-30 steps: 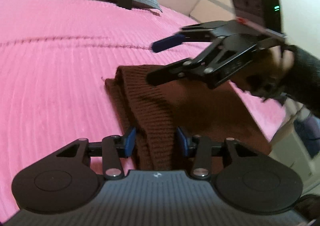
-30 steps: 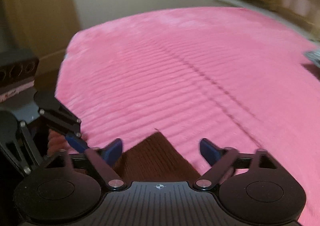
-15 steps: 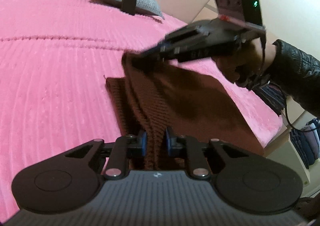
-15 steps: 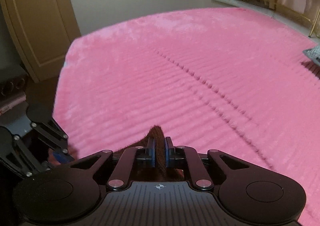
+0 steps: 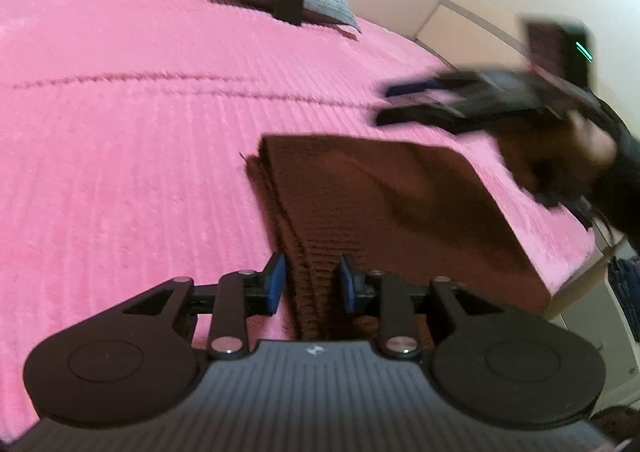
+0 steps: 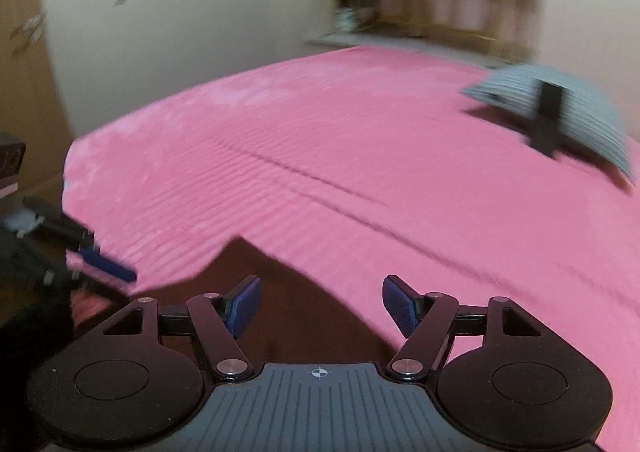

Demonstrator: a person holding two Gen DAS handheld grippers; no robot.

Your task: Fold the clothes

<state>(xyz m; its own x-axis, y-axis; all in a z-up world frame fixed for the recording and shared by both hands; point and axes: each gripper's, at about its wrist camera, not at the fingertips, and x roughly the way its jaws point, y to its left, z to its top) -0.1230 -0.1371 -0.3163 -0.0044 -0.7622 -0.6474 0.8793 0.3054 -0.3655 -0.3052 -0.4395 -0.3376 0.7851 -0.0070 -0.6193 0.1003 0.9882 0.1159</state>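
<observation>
So there's a dark brown ribbed knit garment (image 5: 384,204) lying folded into a rough rectangle on a fuzzy pink ribbed bedspread (image 5: 120,156), close to the bed's near right corner in the left wrist view. Its stacked, layered edge runs straight toward the left gripper (image 5: 311,286), and that edge sits right between the blue pads (image 5: 276,284). The jaws are opening there, with a sliver of gap on each side of the knit, so they're not pinching it as far as I can see.

The right gripper (image 6: 320,306) is up off the cloth, pretty motion-blurred in the left view, held by a hand in a dark sleeve (image 5: 624,188). Its jaws are spreading wide too, nothing between them, just the brown knit and pink cover underneath in its own view.

Far side of the bed has a grey woven pillow (image 5: 280,0) with a black flat rectangular thing (image 5: 292,0) propped against it.
</observation>
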